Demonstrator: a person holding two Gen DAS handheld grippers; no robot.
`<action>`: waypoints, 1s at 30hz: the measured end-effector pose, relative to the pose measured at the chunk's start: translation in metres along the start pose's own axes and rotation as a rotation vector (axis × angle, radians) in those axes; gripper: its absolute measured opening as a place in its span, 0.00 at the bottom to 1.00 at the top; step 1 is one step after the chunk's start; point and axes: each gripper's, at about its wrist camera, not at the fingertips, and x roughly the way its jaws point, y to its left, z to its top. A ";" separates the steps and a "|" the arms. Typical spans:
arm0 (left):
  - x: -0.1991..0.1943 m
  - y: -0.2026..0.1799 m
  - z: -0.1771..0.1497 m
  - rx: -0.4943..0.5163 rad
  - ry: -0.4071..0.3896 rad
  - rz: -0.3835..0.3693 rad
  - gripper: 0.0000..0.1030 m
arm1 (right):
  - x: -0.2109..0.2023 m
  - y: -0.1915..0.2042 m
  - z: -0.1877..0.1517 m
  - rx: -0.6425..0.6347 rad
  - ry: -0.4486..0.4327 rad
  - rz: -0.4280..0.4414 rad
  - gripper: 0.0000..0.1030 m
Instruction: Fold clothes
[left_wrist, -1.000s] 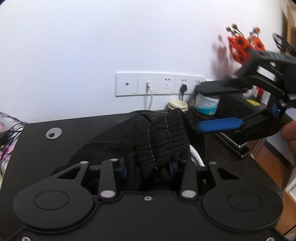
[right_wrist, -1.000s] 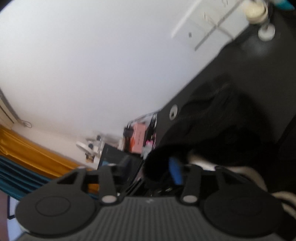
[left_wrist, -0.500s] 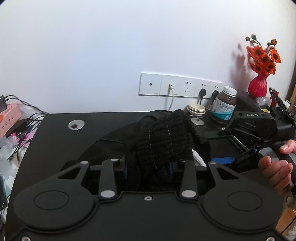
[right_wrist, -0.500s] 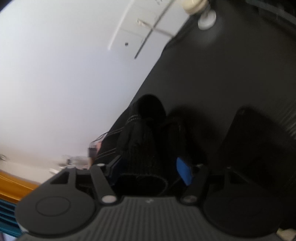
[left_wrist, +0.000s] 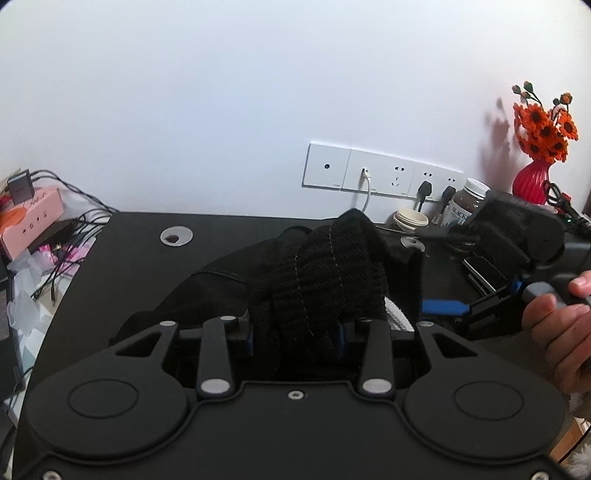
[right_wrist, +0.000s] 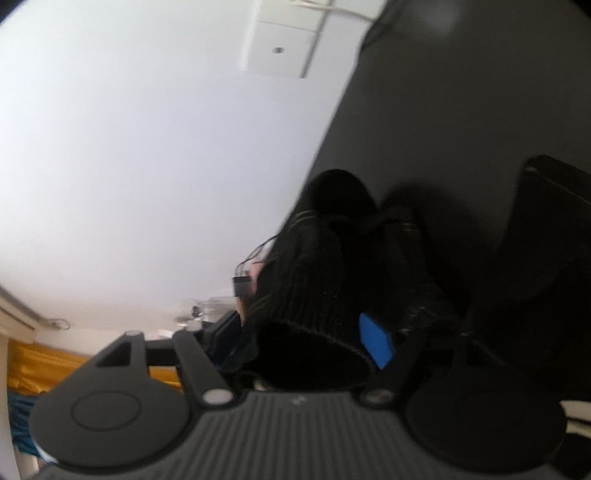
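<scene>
A black knit garment (left_wrist: 321, 273) is bunched up on the black table (left_wrist: 147, 258). My left gripper (left_wrist: 295, 332) is shut on a thick fold of it, the knit bulging up between the blue pads. To the right, a hand (left_wrist: 554, 332) holds my right gripper (left_wrist: 426, 271), which lies on its side, one blue finger (left_wrist: 443, 307) low and the other above. In the right wrist view, the right gripper (right_wrist: 301, 336) has its jaws opening, with a ribbed roll of the garment (right_wrist: 314, 280) loose between them. The picture there is tilted and blurred.
Wall sockets (left_wrist: 380, 177) with plugged cables run behind the table. A small cup (left_wrist: 410, 220), a brown jar (left_wrist: 467, 203) and a red vase of orange flowers (left_wrist: 532, 181) stand back right. A pink power strip (left_wrist: 33, 218) and tangled cables lie off the left edge.
The right gripper came down from high on the right to table level beside the garment, rolled onto its side, and its jaws spread wider. The left gripper kept its grip on the knit.
</scene>
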 end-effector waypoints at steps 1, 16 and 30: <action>0.001 0.001 0.000 -0.006 0.004 -0.001 0.37 | 0.000 0.002 0.000 0.000 0.001 0.016 0.69; 0.003 0.023 -0.009 -0.087 0.103 0.014 0.66 | 0.008 -0.002 -0.001 0.016 0.005 0.038 0.18; -0.038 0.057 0.007 -0.283 -0.005 0.015 0.85 | 0.013 0.017 -0.008 -0.052 0.053 0.058 0.03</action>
